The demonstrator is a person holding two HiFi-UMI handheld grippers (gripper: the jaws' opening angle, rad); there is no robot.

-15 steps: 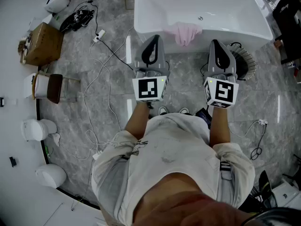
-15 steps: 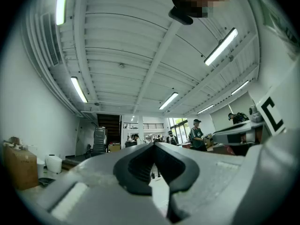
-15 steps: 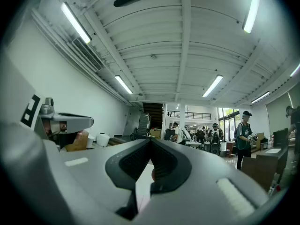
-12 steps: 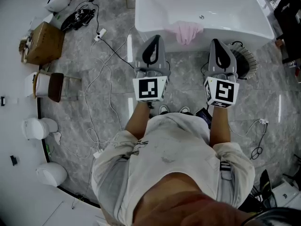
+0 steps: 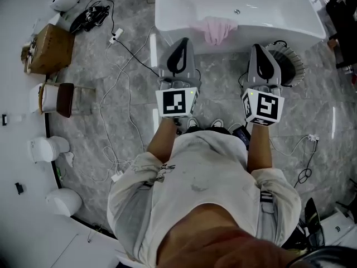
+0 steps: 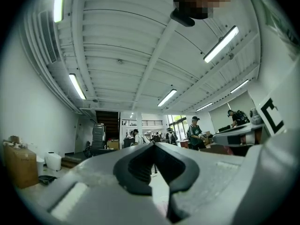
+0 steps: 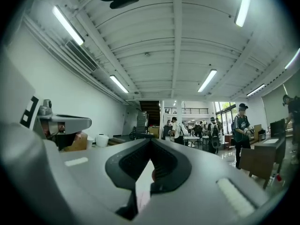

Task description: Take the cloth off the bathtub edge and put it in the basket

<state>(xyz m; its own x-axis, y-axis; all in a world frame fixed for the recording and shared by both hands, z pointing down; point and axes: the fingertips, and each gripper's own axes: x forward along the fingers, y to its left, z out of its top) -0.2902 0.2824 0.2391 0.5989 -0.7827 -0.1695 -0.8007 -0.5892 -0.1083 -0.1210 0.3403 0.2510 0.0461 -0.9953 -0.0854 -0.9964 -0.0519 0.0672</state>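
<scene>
Cloth [image 5: 215,31] on bathtub [image 5: 279,31] edge; square marker [image 5: 177,103], left gripper [image 5: 182,42].

My left gripper [image 6: 153,144], jaws together and empty, strip lights [image 6: 77,86] overhead, people [image 6: 193,131] far off, cardboard box [image 6: 19,165] at left

On the grey marble floor [image 5: 223,96] stand a bathtub [image 5: 268,15], basket [image 5: 294,68], cardboard box [image 5: 51,48] and cables [image 5: 120,121].
</scene>
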